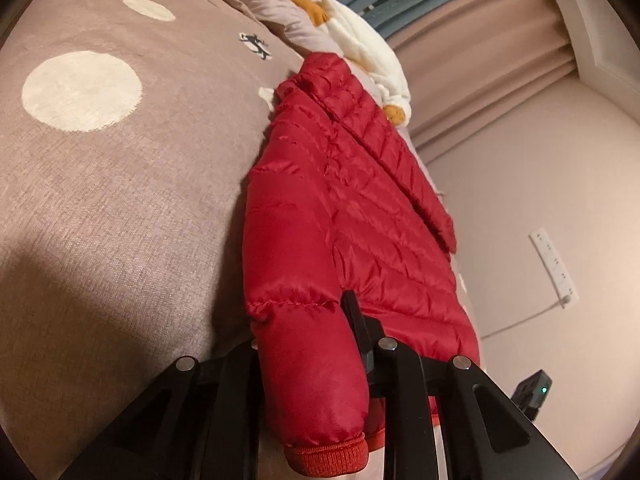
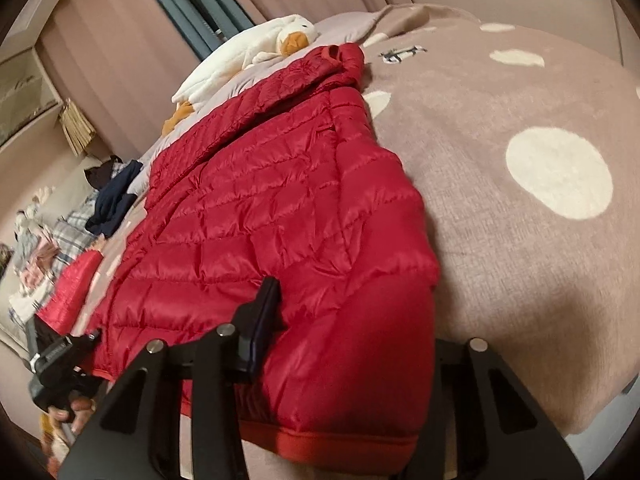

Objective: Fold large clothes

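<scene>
A red quilted puffer jacket (image 1: 360, 208) lies along the edge of a bed. In the left wrist view its sleeve (image 1: 308, 380), with a ribbed cuff, runs between the fingers of my left gripper (image 1: 304, 332). One black finger (image 1: 354, 320) presses its side; the other is hidden behind the fabric. In the right wrist view the jacket (image 2: 280, 208) fills the middle, and my right gripper (image 2: 352, 320) is shut on its lower hem corner. The left finger (image 2: 264, 308) lies on top, while the right finger is covered by the jacket.
The bed cover (image 1: 120, 200) is taupe with large cream dots (image 2: 560, 172). A white duck plush (image 2: 256, 48) lies at the head end. A pile of clothes (image 2: 104, 200) sits to the left. A hand (image 2: 68, 412) holds the other gripper. Curtains (image 1: 480, 60) and a wall socket (image 1: 554, 268) are behind.
</scene>
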Tool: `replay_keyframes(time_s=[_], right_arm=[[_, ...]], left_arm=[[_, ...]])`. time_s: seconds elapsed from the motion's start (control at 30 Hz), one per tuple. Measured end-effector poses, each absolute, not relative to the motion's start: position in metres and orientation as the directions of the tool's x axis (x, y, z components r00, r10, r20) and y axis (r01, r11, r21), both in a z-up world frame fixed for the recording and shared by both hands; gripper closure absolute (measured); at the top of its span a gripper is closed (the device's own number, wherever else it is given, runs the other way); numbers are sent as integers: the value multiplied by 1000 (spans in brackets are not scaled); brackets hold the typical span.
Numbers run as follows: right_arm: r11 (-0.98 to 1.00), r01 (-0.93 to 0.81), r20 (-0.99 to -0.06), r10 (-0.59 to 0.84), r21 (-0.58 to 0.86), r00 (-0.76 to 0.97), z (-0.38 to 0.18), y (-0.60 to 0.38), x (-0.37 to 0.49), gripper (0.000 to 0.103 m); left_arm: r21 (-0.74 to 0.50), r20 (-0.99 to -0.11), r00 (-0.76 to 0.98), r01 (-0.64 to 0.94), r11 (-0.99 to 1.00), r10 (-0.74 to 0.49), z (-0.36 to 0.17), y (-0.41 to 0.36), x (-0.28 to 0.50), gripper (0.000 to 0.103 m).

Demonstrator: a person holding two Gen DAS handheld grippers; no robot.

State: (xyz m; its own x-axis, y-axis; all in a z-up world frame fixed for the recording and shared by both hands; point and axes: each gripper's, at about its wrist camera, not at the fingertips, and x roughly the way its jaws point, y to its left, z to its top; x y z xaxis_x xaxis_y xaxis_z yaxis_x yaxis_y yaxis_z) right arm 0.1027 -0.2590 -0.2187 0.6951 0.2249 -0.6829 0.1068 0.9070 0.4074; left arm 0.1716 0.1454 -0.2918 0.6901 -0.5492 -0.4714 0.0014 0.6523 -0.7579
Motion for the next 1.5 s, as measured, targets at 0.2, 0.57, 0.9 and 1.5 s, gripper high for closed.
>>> replay_keyframes(time_s=[0.2, 0.57, 0.9, 1.5], right_arm=[[923, 124, -676, 170, 364, 717, -219, -250, 101, 67], [943, 133, -691, 123, 305, 712, -180, -239, 96, 91], [956, 11, -497, 142, 292, 856, -68, -238, 30, 90], [954, -48, -361, 158, 295, 919, -3, -247, 4, 88]], left_arm=[[-744, -486, 693, -7, 668, -533, -289, 142, 171, 80], [-492, -631, 716, -74, 868, -297, -225, 110, 152, 87], [-458, -427, 870, 27, 889, -247, -114, 123, 54, 87], [-417, -265, 927, 138, 898, -265, -64, 127, 47, 87]])
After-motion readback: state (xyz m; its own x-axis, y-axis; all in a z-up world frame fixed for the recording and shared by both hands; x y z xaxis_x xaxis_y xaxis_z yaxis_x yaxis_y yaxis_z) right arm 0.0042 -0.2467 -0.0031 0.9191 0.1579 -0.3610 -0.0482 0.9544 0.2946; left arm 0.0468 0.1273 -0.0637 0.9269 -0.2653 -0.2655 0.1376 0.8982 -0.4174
